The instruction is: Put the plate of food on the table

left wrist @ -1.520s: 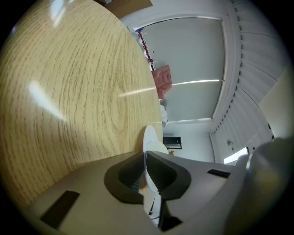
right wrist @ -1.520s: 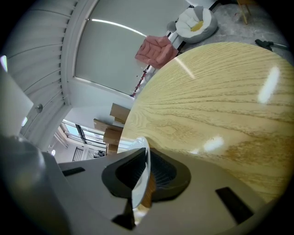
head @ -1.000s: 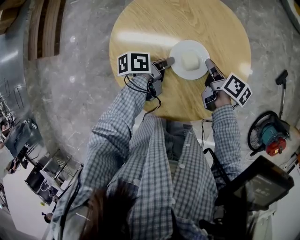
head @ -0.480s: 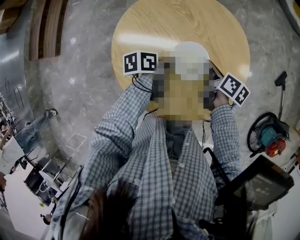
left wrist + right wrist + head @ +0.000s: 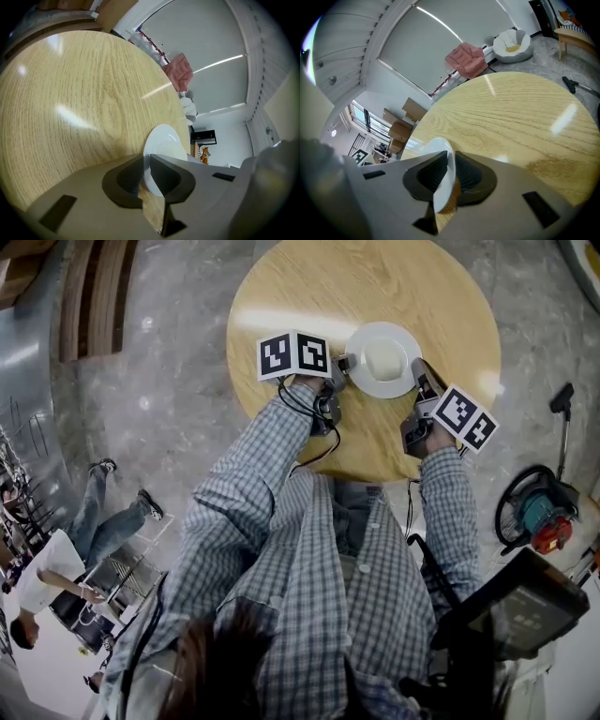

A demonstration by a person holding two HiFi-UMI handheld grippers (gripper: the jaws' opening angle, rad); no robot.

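Note:
A white plate with a pale bun-like food rests on the round wooden table. My left gripper is at the plate's left rim and my right gripper at its right rim. In the left gripper view the plate has its rim pinched between the dark pads of my left gripper. In the right gripper view the plate has its rim between the pads of my right gripper. That gripper's jaws are opening, and the pads still touch the rim.
On the floor at the right lies a red and teal power tool with a cable. Wooden slats sit at the top left. A person walks at the lower left. A pink chair and a beanbag stand beyond the table.
My left gripper's marker cube has shifted right, closer to the plate. The plate stays in the same spot on the table. A person has walked into view at the lower left.

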